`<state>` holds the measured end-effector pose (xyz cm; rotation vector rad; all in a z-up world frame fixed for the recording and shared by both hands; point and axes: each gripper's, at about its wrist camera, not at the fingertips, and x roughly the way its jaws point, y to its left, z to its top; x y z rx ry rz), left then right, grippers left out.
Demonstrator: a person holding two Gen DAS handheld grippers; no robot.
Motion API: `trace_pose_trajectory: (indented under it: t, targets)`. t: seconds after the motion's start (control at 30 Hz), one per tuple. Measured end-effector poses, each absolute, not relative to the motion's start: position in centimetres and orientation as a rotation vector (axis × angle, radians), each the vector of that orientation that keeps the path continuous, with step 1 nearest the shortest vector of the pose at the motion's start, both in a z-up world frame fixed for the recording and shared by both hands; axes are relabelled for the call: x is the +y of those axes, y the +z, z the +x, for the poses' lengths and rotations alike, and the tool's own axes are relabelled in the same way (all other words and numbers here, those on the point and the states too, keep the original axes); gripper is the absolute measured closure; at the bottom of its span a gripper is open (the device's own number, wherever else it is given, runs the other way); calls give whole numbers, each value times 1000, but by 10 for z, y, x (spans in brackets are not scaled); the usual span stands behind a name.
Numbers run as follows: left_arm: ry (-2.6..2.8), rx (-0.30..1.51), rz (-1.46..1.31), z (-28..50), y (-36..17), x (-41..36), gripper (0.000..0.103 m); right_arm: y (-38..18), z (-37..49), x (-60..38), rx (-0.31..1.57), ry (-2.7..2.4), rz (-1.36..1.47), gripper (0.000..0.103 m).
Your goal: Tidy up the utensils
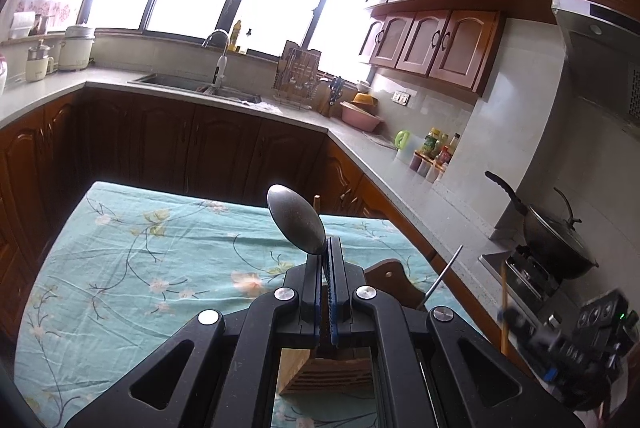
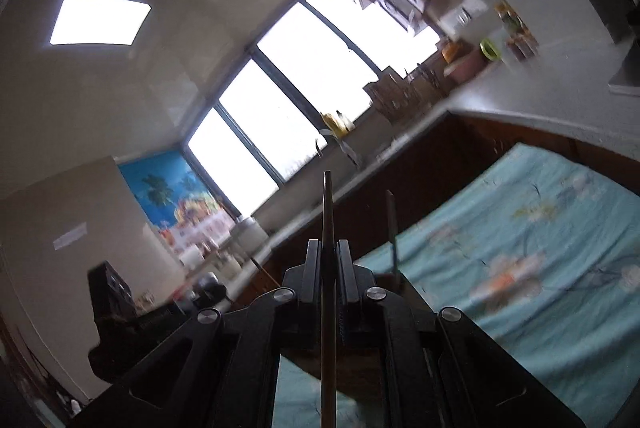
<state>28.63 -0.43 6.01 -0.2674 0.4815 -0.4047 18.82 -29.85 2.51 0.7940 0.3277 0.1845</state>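
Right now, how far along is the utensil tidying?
Midway, apparently. Nothing clearly looks stored yet. In hand: the left claw grips a spoon, bowl up, above the wooden holder; the right claw pinches a thin utensil, too blurred to identify. Left: both still need slotting. A metal rod stands nearby.

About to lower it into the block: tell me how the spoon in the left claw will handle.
The spoon looks like stiff metal, so it probably won't flex. Its smooth neck, pinched in the left claw, may pivot or slip. The bowl-heavy top could tilt it.
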Motion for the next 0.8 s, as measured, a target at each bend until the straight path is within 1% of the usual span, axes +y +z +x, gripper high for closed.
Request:
trace_pose_trajectory:
  t: [0.13,0.3,0.43,0.5,0.6,0.8]
  targets:
    - [-408,467,-276,277,66,-2,102,4,164,-314,504,179,802,96]
    - [-414,459,-265,257,74,2,102,1,142,-320,555,195,799,96]
    - [-438,438,-262,223,87,18,102,2,135,-310,601,239,764,96]
    - [-444,440,-254,207,88,29,102,-4,139,-299,686,296,739,96]
    - [-461,483,-264,182,81,49,102,-25,142,-288,828,309,703,96]
    - [-454,626,-311,148,46,85,102,-62,145,-279,1032,262,609,96]
